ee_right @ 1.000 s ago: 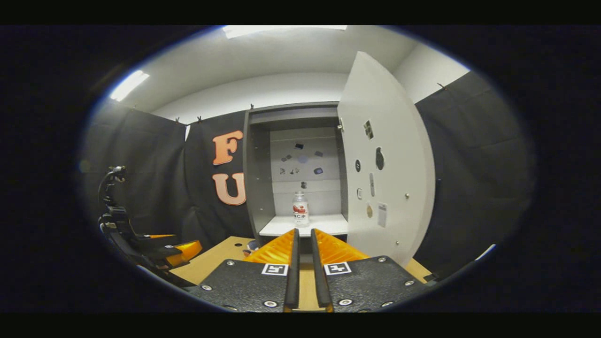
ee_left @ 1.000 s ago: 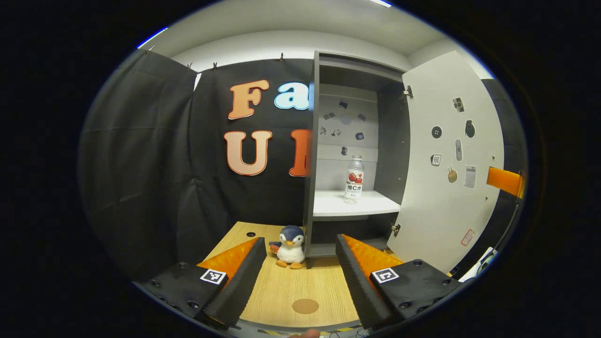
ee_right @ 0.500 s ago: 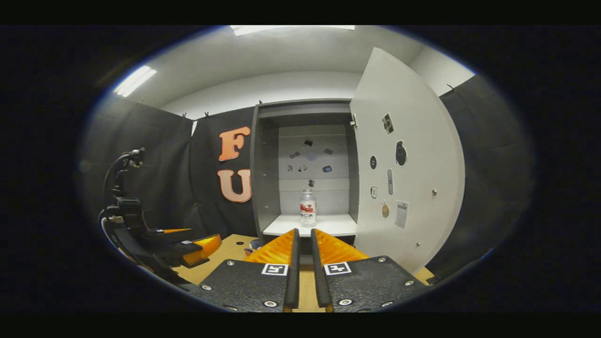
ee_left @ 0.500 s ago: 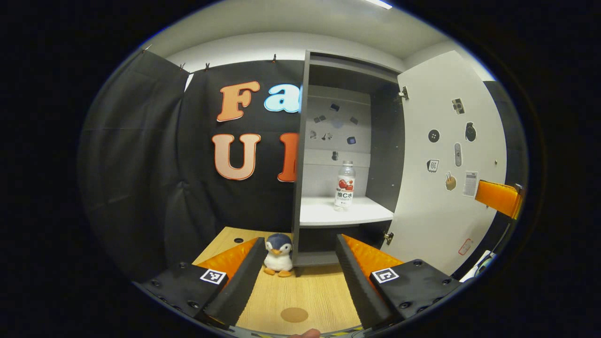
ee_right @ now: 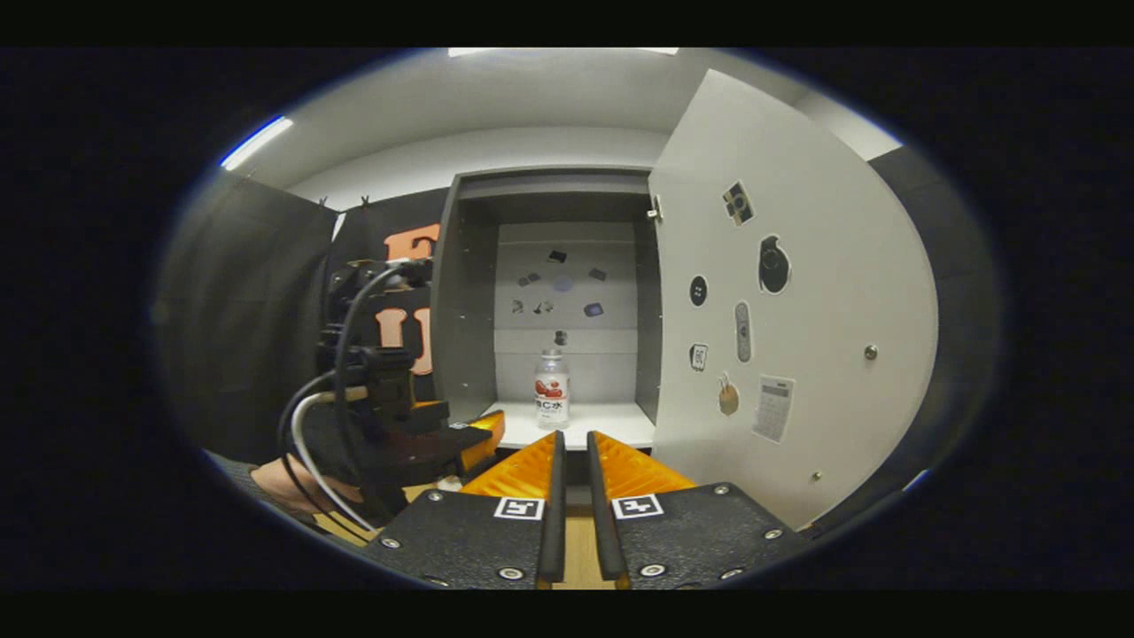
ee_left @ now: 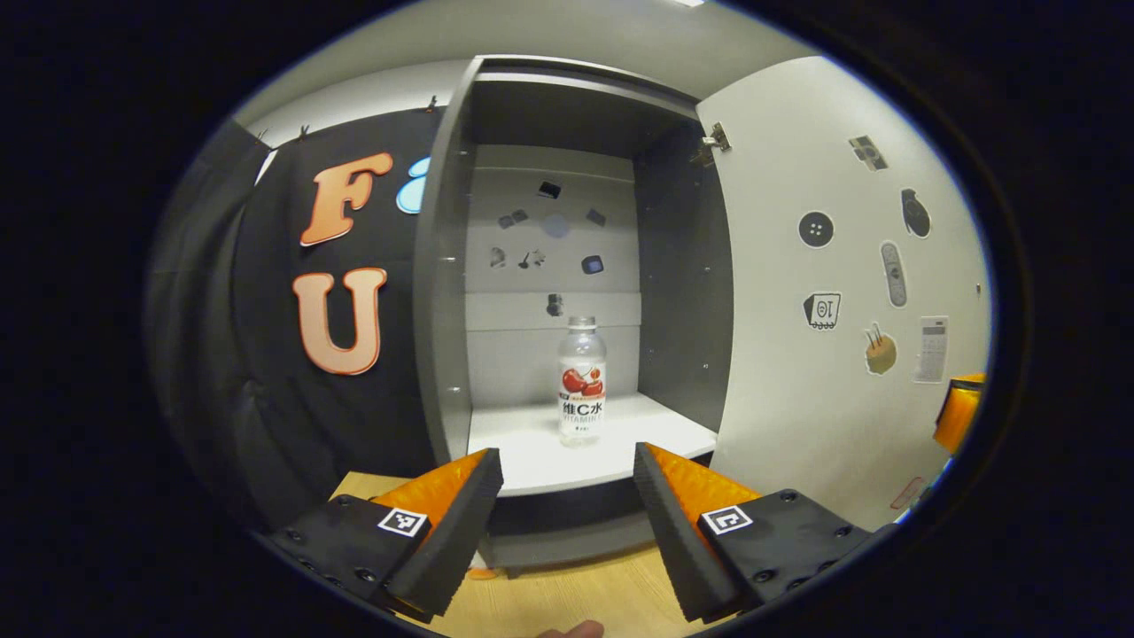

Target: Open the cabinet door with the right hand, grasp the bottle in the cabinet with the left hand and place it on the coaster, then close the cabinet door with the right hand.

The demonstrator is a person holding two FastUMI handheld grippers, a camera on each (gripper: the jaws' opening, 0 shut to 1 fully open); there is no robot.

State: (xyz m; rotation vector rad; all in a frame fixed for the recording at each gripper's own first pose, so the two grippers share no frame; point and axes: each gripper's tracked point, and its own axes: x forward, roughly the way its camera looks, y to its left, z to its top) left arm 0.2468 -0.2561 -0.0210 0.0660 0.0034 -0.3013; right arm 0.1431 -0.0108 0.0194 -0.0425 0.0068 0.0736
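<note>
In the left gripper view, my left gripper [ee_left: 567,492] sits at the bottom centre with its fingers spread wide apart, nothing between them. Straight ahead and a little above the gap stands the bottle [ee_left: 582,381], upright on the white shelf [ee_left: 532,452] of the cabinet [ee_left: 438,292], its long axis vertical, so I judge a level, straight-in reach would put a finger on either side of it. It is clear ribbed plastic with a pale cap and a red-and-white label wrapped round its middle. The cabinet walls are matt grey board; the shelf is smooth and white. To the right, the cabinet door [ee_left: 842,292] hangs swung open, flat, white and dotted with small stickers.

In the right gripper view, my left gripper [ee_right: 469,439] shows at lower left, near the shelf's front edge and, I judge, nearer the bottle [ee_right: 551,400] than my right gripper [ee_right: 571,496], which is at bottom centre with its orange-ridged fingers nearly together on nothing. The door [ee_right: 797,292] fills the right side.
</note>
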